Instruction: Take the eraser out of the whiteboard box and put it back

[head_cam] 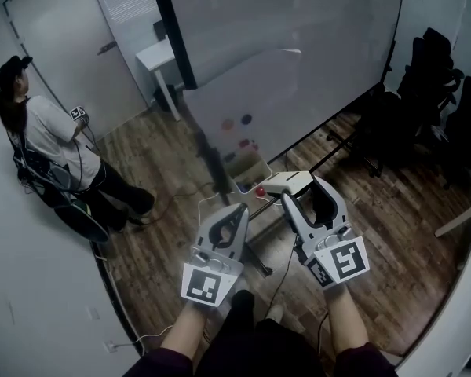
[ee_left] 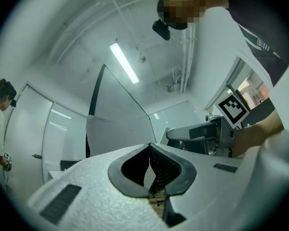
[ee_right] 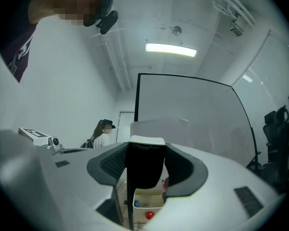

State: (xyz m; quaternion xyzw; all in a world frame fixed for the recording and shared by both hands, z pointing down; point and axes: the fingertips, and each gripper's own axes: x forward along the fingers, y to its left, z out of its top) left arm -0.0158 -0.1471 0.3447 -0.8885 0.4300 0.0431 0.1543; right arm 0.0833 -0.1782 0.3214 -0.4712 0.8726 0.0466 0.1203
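The wood-plank floor (head_cam: pixel 377 234) carries the whiteboard stand (head_cam: pixel 259 264) in the middle, a white table (head_cam: pixel 158 56) far left and black chairs (head_cam: pixel 436 73) far right. The whiteboard box (head_cam: pixel 247 171) holds a red ball (head_cam: pixel 261 191) at its near edge.

This is an office meeting room. A large whiteboard (head_cam: pixel 298 61) stands on wood flooring (head_cam: pixel 392 234). Black office chairs (head_cam: pixel 432 93) are grouped beside it.
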